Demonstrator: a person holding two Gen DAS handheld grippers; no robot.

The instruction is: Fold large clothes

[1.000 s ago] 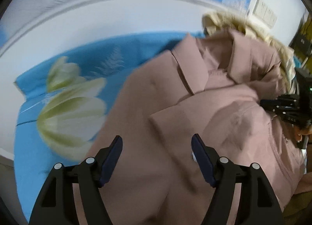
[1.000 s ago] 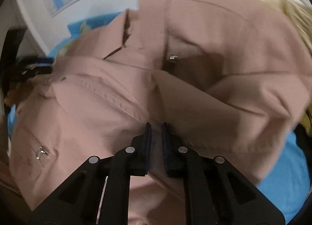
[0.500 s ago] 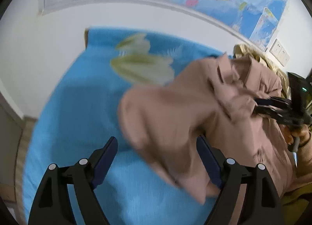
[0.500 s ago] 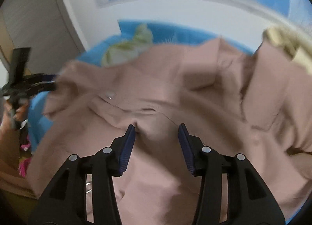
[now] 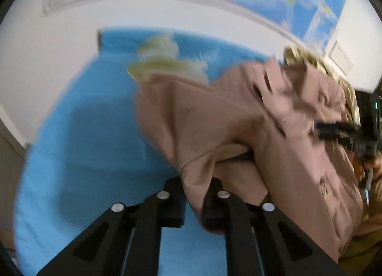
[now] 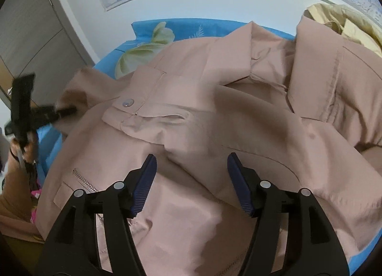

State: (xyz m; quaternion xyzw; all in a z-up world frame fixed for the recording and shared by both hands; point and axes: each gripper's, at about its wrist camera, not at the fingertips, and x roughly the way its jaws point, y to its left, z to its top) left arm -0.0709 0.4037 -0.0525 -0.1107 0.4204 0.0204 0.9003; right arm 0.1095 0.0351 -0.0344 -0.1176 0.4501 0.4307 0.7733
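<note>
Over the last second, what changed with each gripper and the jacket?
The left gripper, open over the dusty-pink fabric jacket a second ago, has closed on a fold at its edge. The right gripper, then shut on the fabric, has been opening and has let go; nothing sits between its pads. The jacket still lies on the blue floral sheet.

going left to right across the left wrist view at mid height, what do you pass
white wall → blue flower-print bedsheet → dusty pink jacket, its cuff pinched in the left gripper → black right gripper at the right edge
</note>
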